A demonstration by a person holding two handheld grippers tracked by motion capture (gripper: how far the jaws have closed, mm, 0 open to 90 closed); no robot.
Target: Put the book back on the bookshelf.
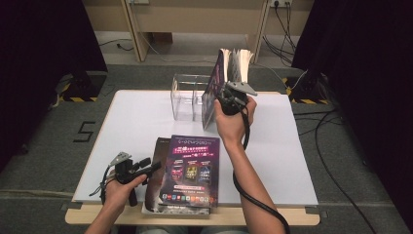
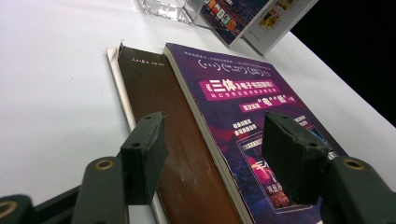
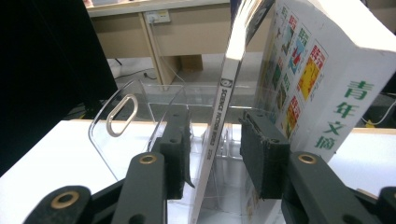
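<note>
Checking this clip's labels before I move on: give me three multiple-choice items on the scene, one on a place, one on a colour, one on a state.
1. Where does the clear holder stand?
A. toward the far side of the table
B. at the table's near edge
C. on the floor

2. What colour is the cover of the top magazine lying at the near edge?
A. green
B. purple
C. yellow

3. How are the jaws of the left hand-held gripper?
A. shut on a pen
B. shut on a cup
C. open, gripping nothing

Key:
1 A, the high view shows the holder well beyond the lying magazine.
2 B, its cover is purple in both the high view and the left gripper view.
3 C, the jaws stand apart over the brown book and the magazine, pressing on neither.
</note>
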